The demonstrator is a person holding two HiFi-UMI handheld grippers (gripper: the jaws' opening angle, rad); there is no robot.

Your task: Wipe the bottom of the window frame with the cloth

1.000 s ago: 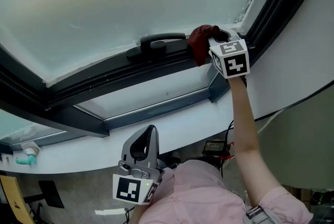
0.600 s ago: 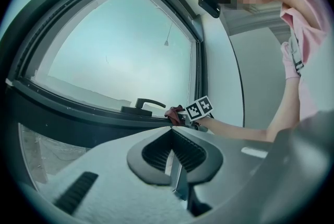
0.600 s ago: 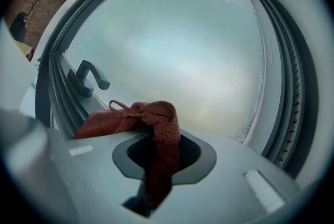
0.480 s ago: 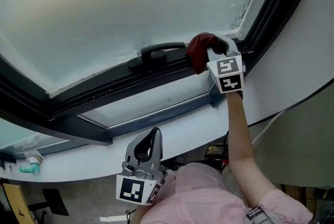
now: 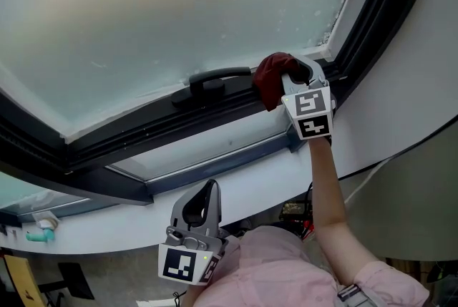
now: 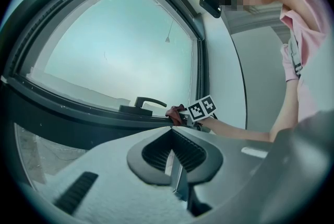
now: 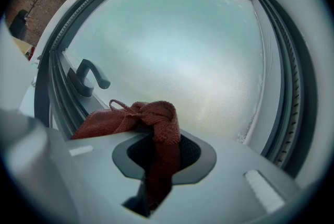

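Right gripper (image 5: pixel 292 74) has its jaws squeezed shut on a dark red cloth (image 5: pixel 271 78). One part of the cloth goes down between the jaws, and the rest sits in a bunch on top of them with a small loop sticking up. The cloth is at the right end of the bottom of the dark window frame (image 5: pixel 164 124), close to the bottom right corner of the window. It looks like it is pressed on the frame there. Just to the left of the cloth is a black handle (image 5: pixel 215 78), which sits on the bottom of the frame. Above them is the big foggy glass (image 5: pixel 179 5). Below the frame runs a white sill (image 5: pixel 240 175). The person's bare arm (image 5: pixel 328 191) reaches up over the sill to the right gripper. Left gripper (image 5: pixel 205 200) is low down, well apart from the window, near the person's pink shirt (image 5: pixel 275 262). Its jaws are closed together with nothing between them, and it points up at the window.
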